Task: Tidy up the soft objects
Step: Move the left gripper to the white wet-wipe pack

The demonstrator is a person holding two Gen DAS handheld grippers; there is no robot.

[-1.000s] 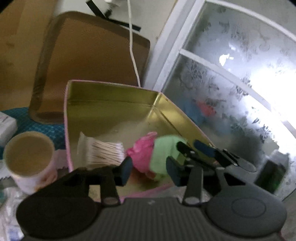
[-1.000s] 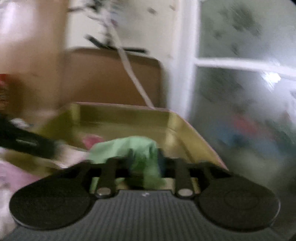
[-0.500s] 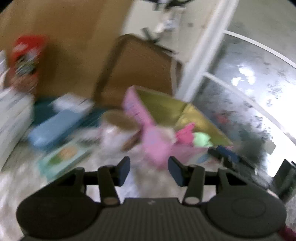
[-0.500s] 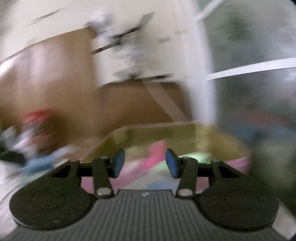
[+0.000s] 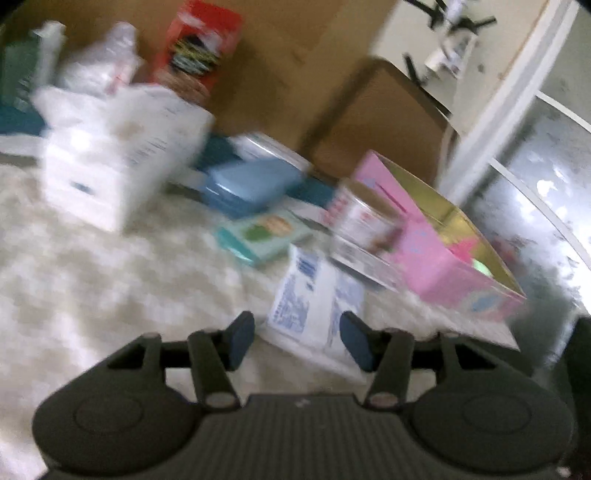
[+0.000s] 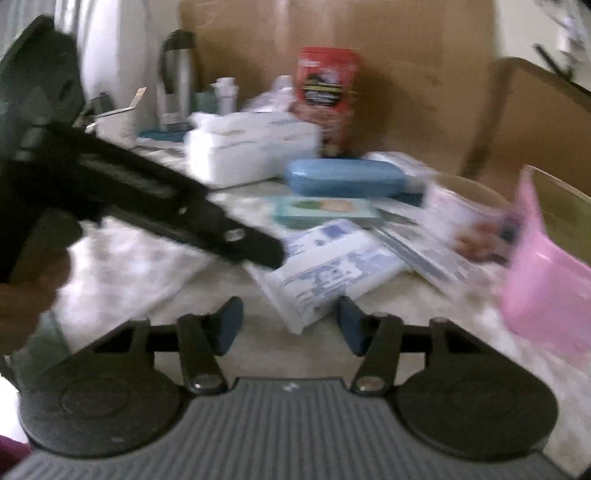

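Tissue pack [image 6: 325, 258] lies flat on the table [image 5: 92, 280], just ahead of both empty claws, left [image 5: 297, 341] and right [image 6: 290, 326], whose jaws have just been opening. Likely light, squashy, slick-wrapped: pinch across its narrow width, near the middle.

pink box [image 6: 546, 280] cut off, labels blurred

pale mottled desk [image 5: 92, 280] surface, blurred. big brown cardboard sheet [image 6: 406, 74] stands upright at the back. brown chair back [image 5: 376, 125] just right of it. cream wall [image 5: 413, 33] above, with dark unclear fittings. white window frame [image 5: 491, 110] at right, frosted patterned glass [image 5: 546, 177], bright daylight coming through. white curtain-like strip [image 6: 99, 48] far left.
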